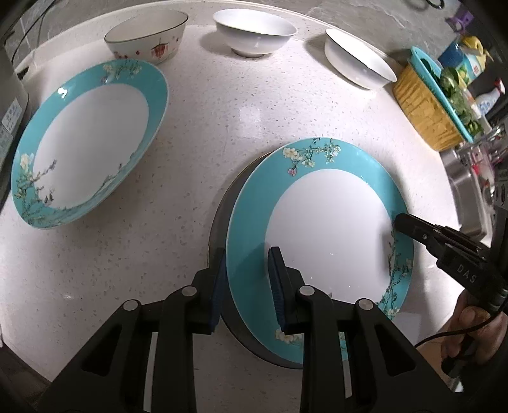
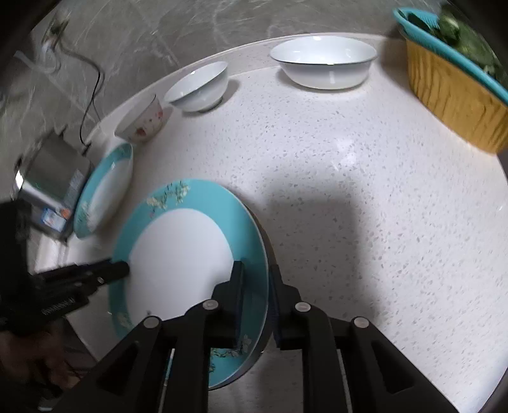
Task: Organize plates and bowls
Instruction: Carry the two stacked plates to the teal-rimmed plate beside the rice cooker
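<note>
A turquoise-rimmed plate with a white centre and blossom pattern (image 1: 320, 222) (image 2: 184, 244) is held tilted above the speckled counter, casting a dark shadow. My left gripper (image 1: 247, 279) is shut on its left rim, one pad on each face. My right gripper (image 2: 255, 298) is shut on the opposite rim; it also shows in the left wrist view (image 1: 412, 227). A second matching plate (image 1: 89, 143) (image 2: 104, 190) lies to the left. Three bowls stand along the back: a flowered one (image 1: 147, 36) (image 2: 143, 122), a white one (image 1: 254, 30) (image 2: 198, 85), a wide white one (image 1: 358, 58) (image 2: 324, 60).
A yellow basket with a teal strainer of greens (image 1: 425, 104) (image 2: 457, 95) stands at the right back. A silver appliance (image 2: 54, 181) with a cord sits at the left edge. A sink (image 1: 466, 178) lies beyond the counter's right end.
</note>
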Demonstrator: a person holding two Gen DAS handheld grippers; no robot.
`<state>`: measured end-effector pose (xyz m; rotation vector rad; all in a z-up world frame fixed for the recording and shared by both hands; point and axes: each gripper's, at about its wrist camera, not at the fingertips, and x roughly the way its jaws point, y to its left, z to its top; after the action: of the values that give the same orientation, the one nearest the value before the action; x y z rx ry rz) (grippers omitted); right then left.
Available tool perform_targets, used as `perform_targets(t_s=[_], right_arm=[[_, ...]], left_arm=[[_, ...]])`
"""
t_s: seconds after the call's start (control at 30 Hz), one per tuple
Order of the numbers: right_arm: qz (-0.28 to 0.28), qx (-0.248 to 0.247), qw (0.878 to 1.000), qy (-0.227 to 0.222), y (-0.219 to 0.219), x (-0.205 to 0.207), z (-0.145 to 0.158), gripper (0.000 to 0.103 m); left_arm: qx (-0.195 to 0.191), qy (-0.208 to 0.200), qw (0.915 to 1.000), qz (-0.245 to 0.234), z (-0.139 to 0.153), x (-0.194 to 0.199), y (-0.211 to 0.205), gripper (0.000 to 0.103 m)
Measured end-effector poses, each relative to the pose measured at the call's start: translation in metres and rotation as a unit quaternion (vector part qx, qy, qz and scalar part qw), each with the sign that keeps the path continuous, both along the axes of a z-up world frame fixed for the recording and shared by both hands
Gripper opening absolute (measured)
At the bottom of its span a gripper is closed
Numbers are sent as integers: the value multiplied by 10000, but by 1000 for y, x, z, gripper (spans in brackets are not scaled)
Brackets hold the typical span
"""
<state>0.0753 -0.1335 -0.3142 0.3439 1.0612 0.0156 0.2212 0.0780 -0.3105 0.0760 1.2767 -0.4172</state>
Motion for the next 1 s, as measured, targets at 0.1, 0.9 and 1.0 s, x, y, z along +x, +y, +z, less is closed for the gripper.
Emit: perform_targets(t_s=[0.1, 0.9, 1.0], right_arm=[[86, -237, 9997, -52, 4, -2, 1, 18], [646, -266, 9931, -943, -31, 31, 66, 77], [1031, 648, 9853, -1197, -26, 78, 89, 84]], left_arm=[[90, -149, 9998, -31, 0, -3, -3, 24], [-165, -843, 9740, 2098, 57, 2, 99, 74], [-147, -1008, 9582, 2674, 74, 11, 134, 75]])
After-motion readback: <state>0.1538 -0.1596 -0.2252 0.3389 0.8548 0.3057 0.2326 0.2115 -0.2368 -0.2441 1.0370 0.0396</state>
